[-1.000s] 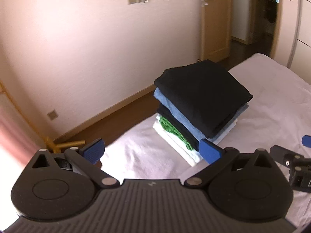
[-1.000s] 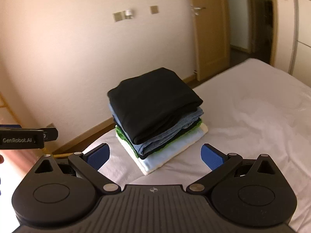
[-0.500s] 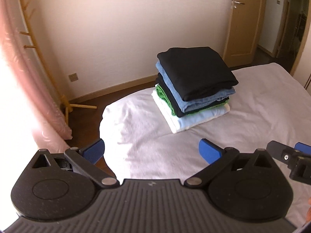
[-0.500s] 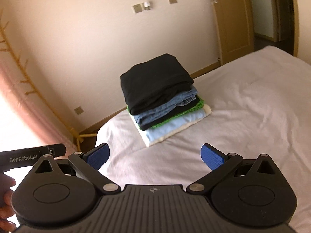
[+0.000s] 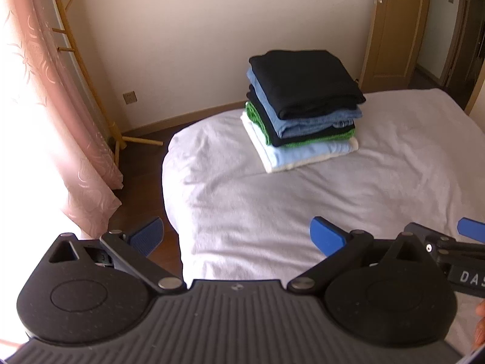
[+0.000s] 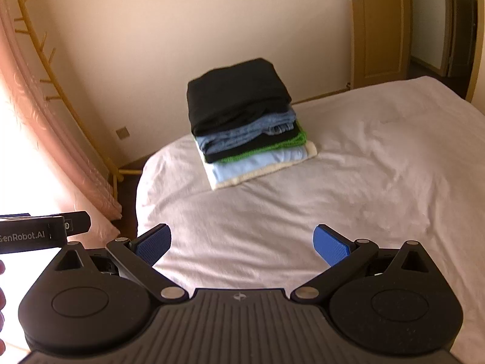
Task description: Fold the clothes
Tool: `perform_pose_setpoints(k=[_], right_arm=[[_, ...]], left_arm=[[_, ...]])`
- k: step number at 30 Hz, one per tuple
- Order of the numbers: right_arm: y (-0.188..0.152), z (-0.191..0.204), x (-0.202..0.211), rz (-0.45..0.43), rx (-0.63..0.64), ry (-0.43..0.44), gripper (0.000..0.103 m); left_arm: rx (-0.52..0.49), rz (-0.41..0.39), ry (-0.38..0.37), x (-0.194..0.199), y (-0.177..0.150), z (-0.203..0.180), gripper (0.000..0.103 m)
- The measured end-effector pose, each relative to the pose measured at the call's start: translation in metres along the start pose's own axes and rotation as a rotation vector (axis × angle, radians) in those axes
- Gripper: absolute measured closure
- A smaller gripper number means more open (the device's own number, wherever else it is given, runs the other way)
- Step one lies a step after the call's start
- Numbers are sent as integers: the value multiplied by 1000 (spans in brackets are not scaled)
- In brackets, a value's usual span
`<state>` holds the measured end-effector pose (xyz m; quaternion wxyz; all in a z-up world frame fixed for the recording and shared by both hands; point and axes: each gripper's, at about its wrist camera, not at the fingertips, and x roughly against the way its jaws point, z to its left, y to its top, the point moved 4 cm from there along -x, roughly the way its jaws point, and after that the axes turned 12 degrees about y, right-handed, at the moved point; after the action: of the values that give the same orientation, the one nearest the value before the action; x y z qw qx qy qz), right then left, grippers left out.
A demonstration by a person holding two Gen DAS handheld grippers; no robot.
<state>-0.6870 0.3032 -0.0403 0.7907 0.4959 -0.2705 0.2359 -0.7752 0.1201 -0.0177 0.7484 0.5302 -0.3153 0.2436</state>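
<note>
Two handheld grippers hover above a white-sheeted bed (image 5: 379,182), both with blue-padded jaws spread wide and holding nothing. The left gripper (image 5: 236,236) sits low over the near corner of the mattress; the right gripper (image 6: 242,241) sits just beside it, its side showing at the right edge of the left wrist view.

Ahead of both, well apart from the jaws, a stack of folded clothes (image 5: 303,109) rests on the bed near its far corner, close to the wall. From top to bottom it shows a black garment (image 5: 303,79), a blue denim piece (image 5: 315,121), a thin dark layer, a green knit (image 5: 257,119), a pale blue layer (image 5: 306,151) and a cream towel-like piece (image 6: 263,171) at the base.

Compared with a second ago, the stack looks smaller and farther off in both wrist views, and more of the bed, a pink curtain (image 5: 45,121) and a wooden coat rack (image 5: 91,82) have come into sight. Both grippers have pulled back and risen from the pile while staying open. That reads as the black garment having been placed and released, with the folding of this pile probably finished; no unfolded clothing shows on the visible sheet.

Each folded piece is a rough rectangle. The stack's long axis runs from near left to far right across the bed corner in the left wrist view, folded edges facing the cameras, layers sitting fairly square though the lower ones jut out slightly.
</note>
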Motion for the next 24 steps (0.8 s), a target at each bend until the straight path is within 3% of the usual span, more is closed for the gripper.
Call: perform_pose_setpoints(k=[13,24], right_arm=[[2,-20,-15,64,15,-4,0],[18,-41,-36,93,26,-7,0]], left_arm=[[27,93,0,-18,-19,-16,1],[26,112,11,-44,-6,-36,1]])
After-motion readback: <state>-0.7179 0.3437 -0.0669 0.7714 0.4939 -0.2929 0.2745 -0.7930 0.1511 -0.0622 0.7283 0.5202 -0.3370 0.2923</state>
